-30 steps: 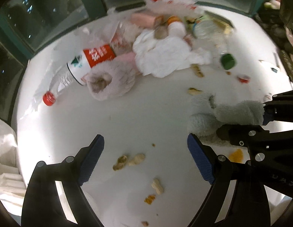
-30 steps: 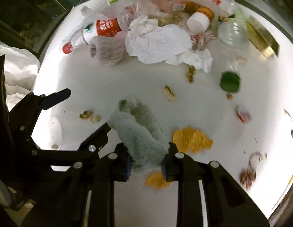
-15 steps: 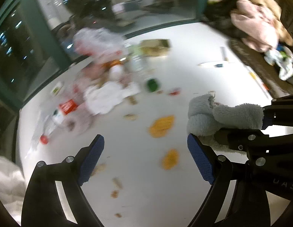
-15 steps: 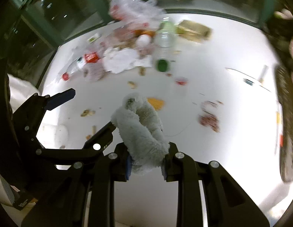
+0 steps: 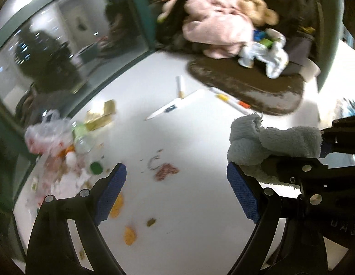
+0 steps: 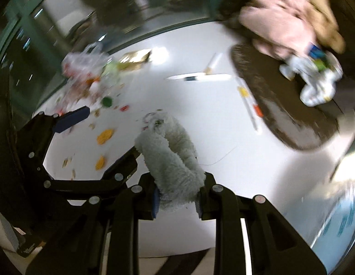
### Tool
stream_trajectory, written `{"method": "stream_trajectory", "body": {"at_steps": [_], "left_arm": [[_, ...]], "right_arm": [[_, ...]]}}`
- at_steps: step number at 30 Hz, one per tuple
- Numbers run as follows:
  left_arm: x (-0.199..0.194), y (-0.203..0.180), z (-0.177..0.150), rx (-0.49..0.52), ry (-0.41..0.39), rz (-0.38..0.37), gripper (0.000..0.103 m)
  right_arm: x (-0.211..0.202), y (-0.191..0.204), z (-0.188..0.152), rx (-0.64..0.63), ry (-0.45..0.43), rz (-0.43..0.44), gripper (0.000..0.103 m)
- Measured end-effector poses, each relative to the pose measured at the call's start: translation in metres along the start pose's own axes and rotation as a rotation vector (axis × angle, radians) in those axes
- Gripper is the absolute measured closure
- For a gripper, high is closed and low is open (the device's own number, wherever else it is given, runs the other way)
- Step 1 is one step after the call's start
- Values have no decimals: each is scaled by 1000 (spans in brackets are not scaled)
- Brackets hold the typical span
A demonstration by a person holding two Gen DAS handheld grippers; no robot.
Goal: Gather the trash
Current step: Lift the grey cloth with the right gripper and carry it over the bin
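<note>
Grey fluffy cloth point(image 6: 171, 160) pinched at its bunched middle in the right gripper point(image 6: 177, 200), well clear of the trash pile point(image 5: 63, 151). Soft, light, limp by the look: grip on the thick fold. Left gripper point(image 5: 176, 193) wide, empty.

An indoor room at night is suggested: a white floor point(image 5: 195, 137) is bounded at the far left by green-framed glass panels point(image 5: 69, 45) with dark reflections, while soft toys point(image 5: 218, 29) are heaped by a brown mat point(image 5: 246, 87) at far right.
</note>
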State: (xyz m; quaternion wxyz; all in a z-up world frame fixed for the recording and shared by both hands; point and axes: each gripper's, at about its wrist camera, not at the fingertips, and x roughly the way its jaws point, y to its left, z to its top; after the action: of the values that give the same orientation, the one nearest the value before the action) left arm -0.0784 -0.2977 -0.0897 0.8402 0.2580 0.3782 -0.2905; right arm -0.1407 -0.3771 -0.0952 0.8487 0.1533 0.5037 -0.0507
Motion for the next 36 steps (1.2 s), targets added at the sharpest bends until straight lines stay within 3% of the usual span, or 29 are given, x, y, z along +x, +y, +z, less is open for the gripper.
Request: {"method": "stream_trajectory", "body": {"at_steps": [9,14,19,25,30,36], "left_arm": [[-22,-55,-19,167,-23,-161,16],[-37,-87,-21,213,-61,-220,16],[-39,-121,1,176,-58,-254,16],[-58,-187,41,294,-160,-254,16],[-59,-235,59,343,-187,-278,16],[-60,-277,63,417,-197,-302,16]], "right_arm": [[-41,-26,-67,223,-53,-124,79],[-62,-42,-85,260,-84,-183,79],[-84,-80,-87,292,-134,-228,79],[-124,-140,-95,356,-215,-266,79],[-140,-183,-109,406,-237,-292,79],[-145,-209,-123,459,-242,-301,79]]}}
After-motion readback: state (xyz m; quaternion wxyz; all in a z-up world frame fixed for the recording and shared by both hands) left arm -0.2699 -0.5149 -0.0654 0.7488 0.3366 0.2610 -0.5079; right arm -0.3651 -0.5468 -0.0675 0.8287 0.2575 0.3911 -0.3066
